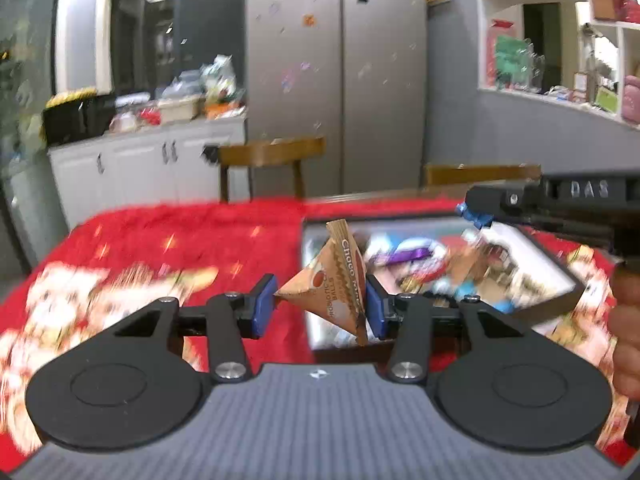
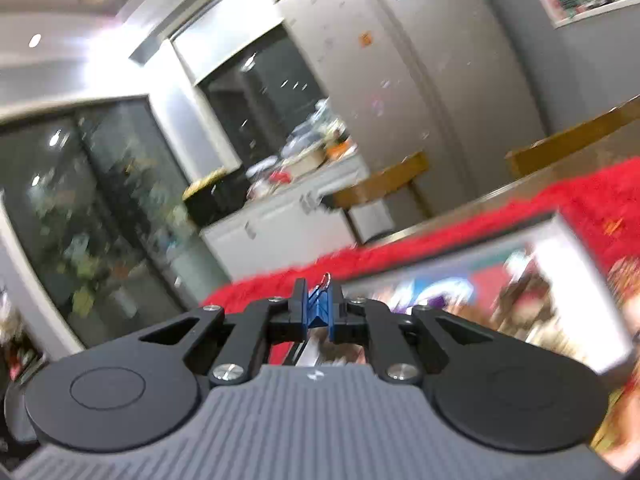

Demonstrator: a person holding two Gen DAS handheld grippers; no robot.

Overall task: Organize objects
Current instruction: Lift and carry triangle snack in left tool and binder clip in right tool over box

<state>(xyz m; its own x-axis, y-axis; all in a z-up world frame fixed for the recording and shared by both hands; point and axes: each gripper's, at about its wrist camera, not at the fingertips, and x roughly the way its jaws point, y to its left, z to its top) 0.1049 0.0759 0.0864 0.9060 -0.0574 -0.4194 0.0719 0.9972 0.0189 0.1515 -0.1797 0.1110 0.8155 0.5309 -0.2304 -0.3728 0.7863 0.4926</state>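
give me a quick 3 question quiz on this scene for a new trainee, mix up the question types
1. True or false: the left tongs are shut on a triangular Choco snack packet.
2. Multiple choice: what is pinched in the right tongs? A) a spoon B) a blue binder clip C) a purple candy
3. Fill in: the dark-rimmed tray of mixed snacks sits on a ____ coloured cloth.

Key:
1. True. The packet spans the gap between the blue pads.
2. B. Its wire handle pokes up above the closed tongs.
3. Red.
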